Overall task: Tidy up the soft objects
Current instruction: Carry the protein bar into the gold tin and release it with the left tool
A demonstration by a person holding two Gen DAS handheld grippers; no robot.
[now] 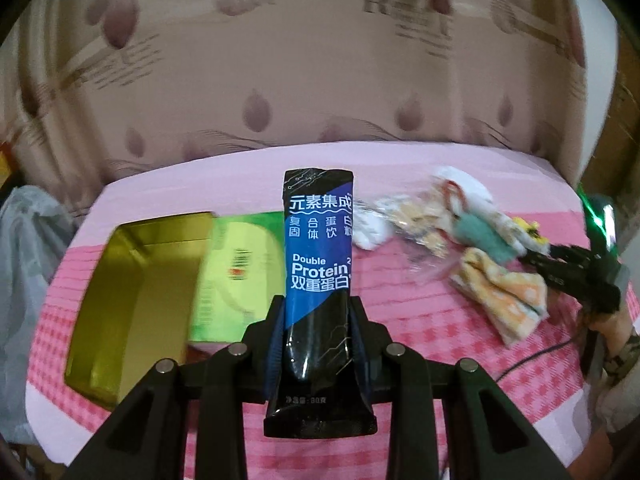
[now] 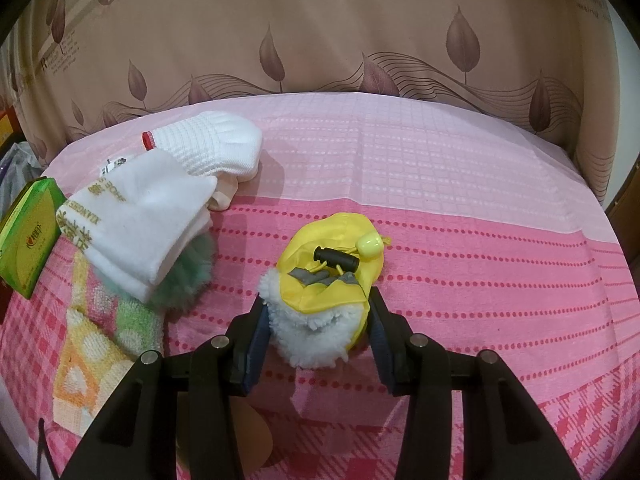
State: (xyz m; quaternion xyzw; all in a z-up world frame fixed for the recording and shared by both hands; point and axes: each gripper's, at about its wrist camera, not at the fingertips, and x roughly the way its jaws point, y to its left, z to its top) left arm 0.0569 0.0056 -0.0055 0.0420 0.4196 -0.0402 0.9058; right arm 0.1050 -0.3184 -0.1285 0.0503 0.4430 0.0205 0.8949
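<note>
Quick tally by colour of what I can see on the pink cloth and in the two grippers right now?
Blue and black: 1, the protein sachet in the left gripper.
Yellow: 1, the fleece-lined pouch in the right gripper.
White: 2, the socks and the knit glove.
Green: 1, the green box.
Gold: 1, the open gold box.
Orange patterned: 1, the towel.
Teal: 1, the fluffy item.
Total: 8.

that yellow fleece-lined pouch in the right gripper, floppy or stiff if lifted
Probably floppy: the yellow pouch bulges and creases between the right gripper pads. Likely light, being thin fabric with white fleece. Its black cord lock may dangle on the drawstring.
</note>
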